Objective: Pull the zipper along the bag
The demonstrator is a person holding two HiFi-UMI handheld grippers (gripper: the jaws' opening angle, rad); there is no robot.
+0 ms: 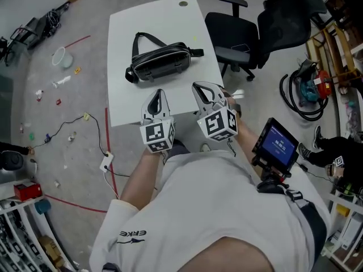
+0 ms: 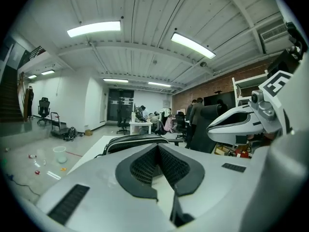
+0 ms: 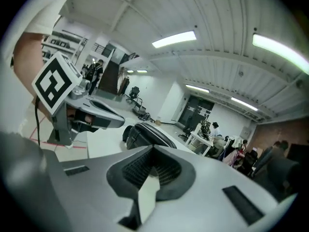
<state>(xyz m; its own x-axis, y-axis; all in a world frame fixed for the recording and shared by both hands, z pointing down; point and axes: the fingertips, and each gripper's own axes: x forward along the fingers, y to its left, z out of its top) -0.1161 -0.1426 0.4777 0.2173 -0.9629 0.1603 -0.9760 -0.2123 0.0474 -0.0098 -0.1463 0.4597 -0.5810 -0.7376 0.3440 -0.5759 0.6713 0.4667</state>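
A black bag [image 1: 160, 63] with a strap lies on its side in the middle of the white table [image 1: 126, 30]. Its zipper line runs along the top, and I cannot make out the pull. Both grippers hover over the table's near edge, short of the bag and not touching it. The left gripper [image 1: 157, 93] is shut on nothing, and so is the right gripper [image 1: 199, 86]. In the left gripper view the bag [image 2: 129, 140] shows just beyond the shut jaws, with the right gripper [image 2: 240, 125] beside it. In the right gripper view the bag [image 3: 146, 134] lies ahead, with the left gripper [image 3: 91, 111] to its left.
A black office chair [image 1: 235, 35] stands close to the table's right side. A handheld screen [image 1: 276, 143] hangs at my right hip. Cables, a white cup [image 1: 61, 56] and small items lie on the floor to the left. Hoses and tools [image 1: 305, 92] lie on the right.
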